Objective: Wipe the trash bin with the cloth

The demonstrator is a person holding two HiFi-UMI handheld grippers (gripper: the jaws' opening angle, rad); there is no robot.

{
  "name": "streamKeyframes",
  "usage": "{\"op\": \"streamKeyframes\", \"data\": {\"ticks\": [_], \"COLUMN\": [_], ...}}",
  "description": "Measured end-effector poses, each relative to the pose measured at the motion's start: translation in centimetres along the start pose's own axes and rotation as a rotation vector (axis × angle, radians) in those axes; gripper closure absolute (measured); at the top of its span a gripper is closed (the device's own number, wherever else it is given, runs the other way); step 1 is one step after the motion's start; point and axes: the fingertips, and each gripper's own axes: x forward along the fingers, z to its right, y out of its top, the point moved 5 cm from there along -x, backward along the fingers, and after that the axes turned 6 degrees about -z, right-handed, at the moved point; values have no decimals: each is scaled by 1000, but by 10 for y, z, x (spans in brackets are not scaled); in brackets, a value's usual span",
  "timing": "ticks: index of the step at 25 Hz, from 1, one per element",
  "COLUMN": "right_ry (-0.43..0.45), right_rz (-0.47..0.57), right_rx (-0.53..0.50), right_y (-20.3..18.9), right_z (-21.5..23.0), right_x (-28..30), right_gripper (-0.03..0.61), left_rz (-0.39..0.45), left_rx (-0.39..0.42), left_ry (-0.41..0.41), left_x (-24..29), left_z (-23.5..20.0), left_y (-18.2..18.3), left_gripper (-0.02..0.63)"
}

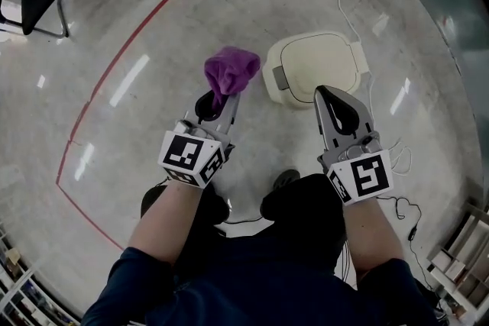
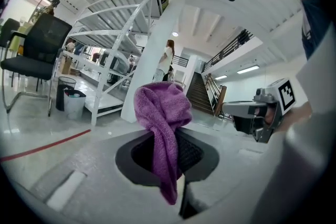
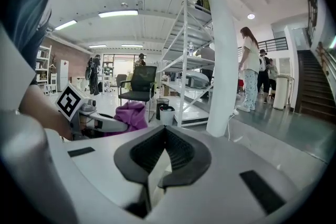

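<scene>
Head view: the cream trash bin (image 1: 317,66) stands on the glossy floor (image 1: 153,27), lid shut. Its near right rim is hidden behind the right gripper (image 1: 327,94), whose jaws are closed. Just left of the bin, the left gripper (image 1: 218,112) holds up a bunched purple cloth (image 1: 231,71).

Left gripper view: the jaws clamp the cloth (image 2: 163,107), its top crumpled and a twisted tail hanging down, covering the pads.

Right gripper view: the jaws meet with nothing between them. The cloth (image 3: 131,115) is half hidden behind the left gripper.
</scene>
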Motion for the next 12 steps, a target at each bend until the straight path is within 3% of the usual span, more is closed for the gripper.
{"op": "streamKeyframes", "data": {"ticks": [6,12], "right_ry": [-23,-64], "right_rz": [22,13], "right_rx": [-40,-92], "right_y": [-59,-90], "right_z": [9,21], "right_x": [37,47], "right_gripper": [568,568], "left_rz": [19,1], "left_rx": [-1,-27], "left_ry": [-20,11], "left_x": [57,105], "left_z": [-33,-61], "left_y": [-70,-127], "left_gripper": [560,560]}}
